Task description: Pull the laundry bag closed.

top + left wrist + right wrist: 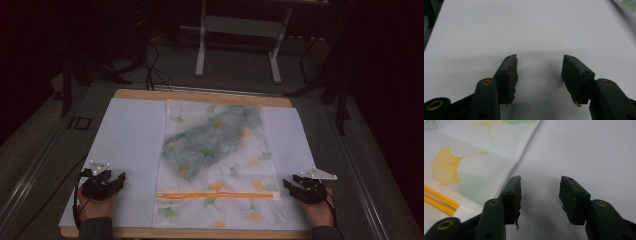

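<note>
On the white table cover (130, 135), a ginkgo-print zipper bag (217, 165) is laid lengthwise away from the person, its orange zipper (217, 195) crosswise; the left gripper (118, 179) and right gripper (289, 184) are held released, flanking it.

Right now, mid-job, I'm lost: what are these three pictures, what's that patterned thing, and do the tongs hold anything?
A person holds hand-held tongs in each hand. The high view looks down on the table: left tongs, right tongs. The other two pictures come from cameras riding on the tongs. Between them lies a leaf-printed mesh bag with an orange zipper and a greenish garment showing through it. Both tongs are open and hold nothing.
</note>
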`<state>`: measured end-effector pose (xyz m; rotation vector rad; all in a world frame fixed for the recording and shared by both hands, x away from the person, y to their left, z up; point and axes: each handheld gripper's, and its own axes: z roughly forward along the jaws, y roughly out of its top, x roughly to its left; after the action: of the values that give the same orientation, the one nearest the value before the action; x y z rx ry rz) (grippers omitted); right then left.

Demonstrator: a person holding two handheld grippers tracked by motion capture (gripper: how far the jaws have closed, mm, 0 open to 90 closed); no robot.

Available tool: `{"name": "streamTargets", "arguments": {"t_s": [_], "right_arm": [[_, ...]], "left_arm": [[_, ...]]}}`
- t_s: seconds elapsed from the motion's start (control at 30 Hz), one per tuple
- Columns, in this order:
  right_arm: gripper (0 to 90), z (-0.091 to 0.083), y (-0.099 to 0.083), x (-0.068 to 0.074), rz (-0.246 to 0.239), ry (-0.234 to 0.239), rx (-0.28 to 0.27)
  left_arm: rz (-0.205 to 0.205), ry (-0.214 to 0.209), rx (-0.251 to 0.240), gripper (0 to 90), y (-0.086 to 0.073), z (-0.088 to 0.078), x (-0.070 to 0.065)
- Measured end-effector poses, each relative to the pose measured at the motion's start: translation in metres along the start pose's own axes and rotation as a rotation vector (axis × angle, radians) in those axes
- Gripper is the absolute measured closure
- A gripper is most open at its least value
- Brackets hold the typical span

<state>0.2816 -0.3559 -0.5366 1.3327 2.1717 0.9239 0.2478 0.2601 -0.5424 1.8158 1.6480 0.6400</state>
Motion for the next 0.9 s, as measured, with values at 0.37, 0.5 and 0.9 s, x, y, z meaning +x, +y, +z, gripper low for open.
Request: {"name": "streamTargets", "arguments": {"t_s": [0.37,0.5,0.9], "right_arm": [[59.6,0.003,0.005,0.013,-0.059,0.052,0.004],[59.7,0.001,0.008,0.016,-0.077,0.07,-0.004],[58.8,0.002,0.018,0.041,-0.143,0.087,-0.016]], "left_arm": [[0.137,-0.113,0.009,54.2,0.002,-0.002,-0.009],[0.172,-0.146,-0.001,55.2,0.004,-0.004,-0.013],[0.212,-0.199,0.036,57.3,0.006,-0.005,-0.022]]}}
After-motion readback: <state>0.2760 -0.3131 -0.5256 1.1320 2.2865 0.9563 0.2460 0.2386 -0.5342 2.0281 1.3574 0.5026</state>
